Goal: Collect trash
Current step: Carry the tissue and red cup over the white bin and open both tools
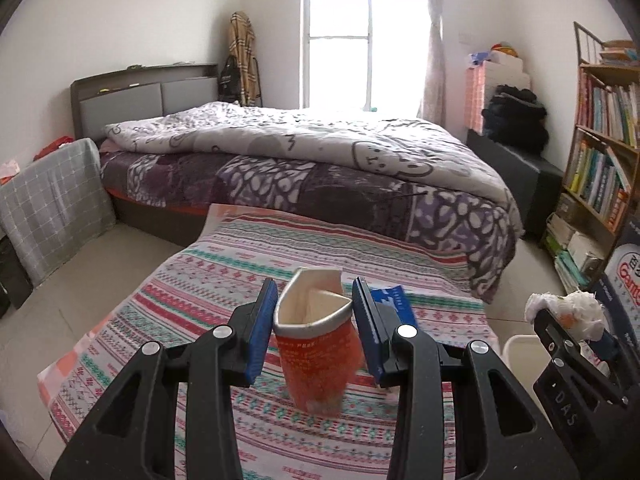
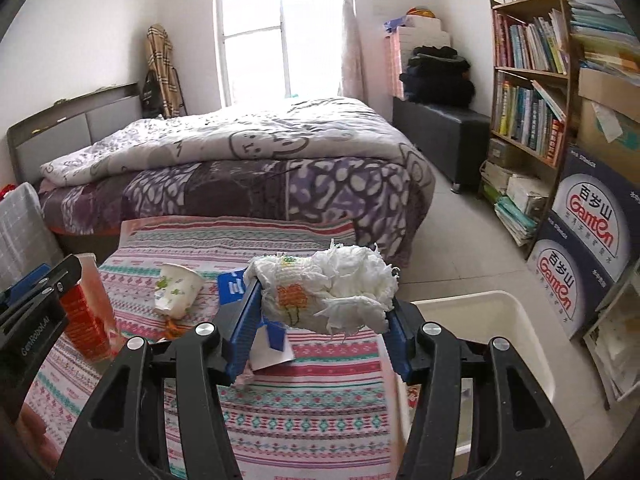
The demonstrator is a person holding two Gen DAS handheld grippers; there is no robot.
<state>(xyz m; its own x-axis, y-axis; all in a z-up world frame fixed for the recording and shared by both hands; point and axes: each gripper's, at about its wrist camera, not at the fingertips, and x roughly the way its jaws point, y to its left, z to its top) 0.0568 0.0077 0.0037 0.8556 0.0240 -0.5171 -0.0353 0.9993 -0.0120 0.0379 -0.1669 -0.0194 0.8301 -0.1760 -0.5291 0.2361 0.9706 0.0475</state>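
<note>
My left gripper (image 1: pixel 314 312) is shut on a squashed red paper cup (image 1: pixel 316 360) with a white inside, held above the patterned tablecloth (image 1: pixel 224 280). In the right wrist view that red paper cup (image 2: pixel 86 312) hangs at the far left in the left gripper's fingers (image 2: pixel 32 280). My right gripper (image 2: pixel 324 300) is shut on a crumpled white tissue wad (image 2: pixel 332 288) with an orange flower print. In the left wrist view this tissue wad (image 1: pixel 576 312) shows at the right edge. A white floral paper cup (image 2: pixel 176 288) lies on its side on the cloth, beside a blue and white packet (image 2: pixel 234 286).
A white plastic bin (image 2: pixel 500 320) stands on the floor right of the table. A bed (image 1: pixel 300 160) fills the room behind the table. A bookshelf (image 2: pixel 528 100) and blue cartons (image 2: pixel 588 216) line the right wall. A grey checked cover (image 1: pixel 48 200) sits at left.
</note>
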